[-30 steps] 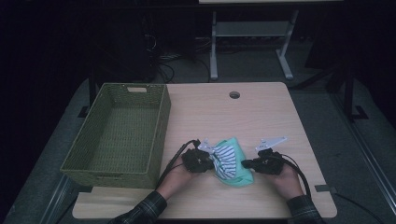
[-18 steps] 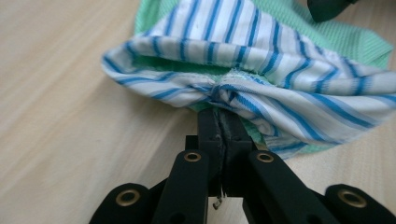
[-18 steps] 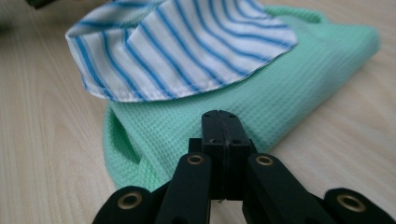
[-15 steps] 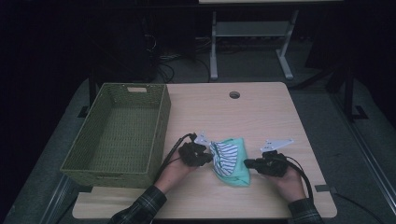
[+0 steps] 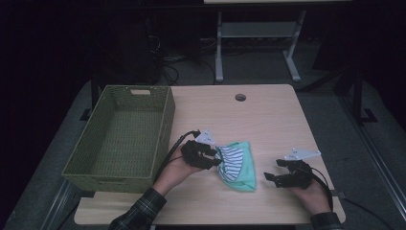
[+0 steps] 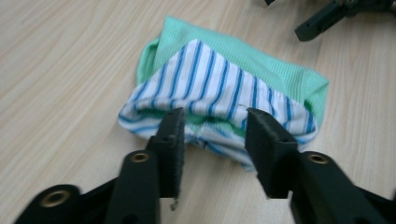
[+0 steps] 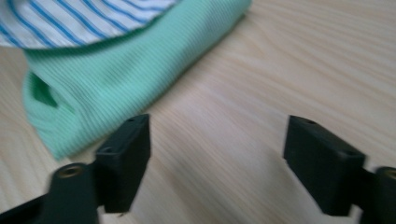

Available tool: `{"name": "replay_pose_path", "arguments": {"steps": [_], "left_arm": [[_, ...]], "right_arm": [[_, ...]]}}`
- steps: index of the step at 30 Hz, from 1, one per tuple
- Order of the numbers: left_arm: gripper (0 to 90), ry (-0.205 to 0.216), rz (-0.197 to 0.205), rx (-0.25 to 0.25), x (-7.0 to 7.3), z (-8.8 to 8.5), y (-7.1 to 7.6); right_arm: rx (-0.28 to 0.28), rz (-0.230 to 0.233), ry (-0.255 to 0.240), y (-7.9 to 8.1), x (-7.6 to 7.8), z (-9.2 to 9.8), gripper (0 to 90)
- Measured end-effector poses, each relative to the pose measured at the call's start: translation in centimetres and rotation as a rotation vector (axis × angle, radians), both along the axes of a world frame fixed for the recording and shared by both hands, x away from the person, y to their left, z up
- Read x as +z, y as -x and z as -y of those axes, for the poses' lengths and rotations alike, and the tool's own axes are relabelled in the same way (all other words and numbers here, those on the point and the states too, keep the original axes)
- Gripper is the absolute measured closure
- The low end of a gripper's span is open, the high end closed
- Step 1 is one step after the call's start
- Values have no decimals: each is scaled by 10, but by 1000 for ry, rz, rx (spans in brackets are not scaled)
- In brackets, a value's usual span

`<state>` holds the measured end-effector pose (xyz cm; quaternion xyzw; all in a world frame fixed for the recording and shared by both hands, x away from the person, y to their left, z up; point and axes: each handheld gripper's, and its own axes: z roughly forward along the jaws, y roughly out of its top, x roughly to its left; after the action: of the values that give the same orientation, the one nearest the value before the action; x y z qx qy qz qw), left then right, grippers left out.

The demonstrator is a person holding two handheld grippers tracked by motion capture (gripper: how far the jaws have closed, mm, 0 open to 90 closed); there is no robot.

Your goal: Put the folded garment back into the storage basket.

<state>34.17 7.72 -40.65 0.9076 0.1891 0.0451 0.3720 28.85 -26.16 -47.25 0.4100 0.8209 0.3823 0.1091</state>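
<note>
On the table [image 5: 268, 115], just right of the green basket [image 5: 122, 134], the folded garment [image 5: 237, 165] lies touching the left gripper [image 5: 214, 158], whose jaws have just opened off it, while the right gripper [image 5: 270, 175], also just opened, stands apart.

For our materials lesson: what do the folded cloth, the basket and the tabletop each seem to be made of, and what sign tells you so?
Folded cloth: soft knit fabric, matt; fine ribs in the green part, blue stripes printed or woven on white.
Basket: woven green strands, perhaps plastic or dyed wicker; a regular weave with a cut handle slot.
Tabletop: pale wood or wood-look laminate, smooth; straight grain lines.
</note>
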Motion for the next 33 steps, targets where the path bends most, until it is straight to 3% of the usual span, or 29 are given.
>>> {"name": "replay_pose_path", "arguments": {"steps": [5,8,11,20,23,26,33], "left_arm": [[407,-22,-4,-42,1,9,-7],[374,-33,-4,-88,3,15,-12],[329,-41,-6,-102,2,20,-15],[274,-155,-5,-186,-7,40,-21],[269,-173,-20,-208,-14,45,-22],[265,-212,-24,-222,-19,48,-21],[231,-260,-44,-240,-31,52,-22]], "right_arm": [[-5,7,31,3,-6,4,90],[-11,27,64,2,-8,1,55],[-7,46,97,3,-10,-2,23],[0,49,96,2,-11,-2,23],[0,49,96,2,-11,-2,23],[-1,48,95,2,-11,-2,23],[-2,48,94,3,-11,-2,24]]}}
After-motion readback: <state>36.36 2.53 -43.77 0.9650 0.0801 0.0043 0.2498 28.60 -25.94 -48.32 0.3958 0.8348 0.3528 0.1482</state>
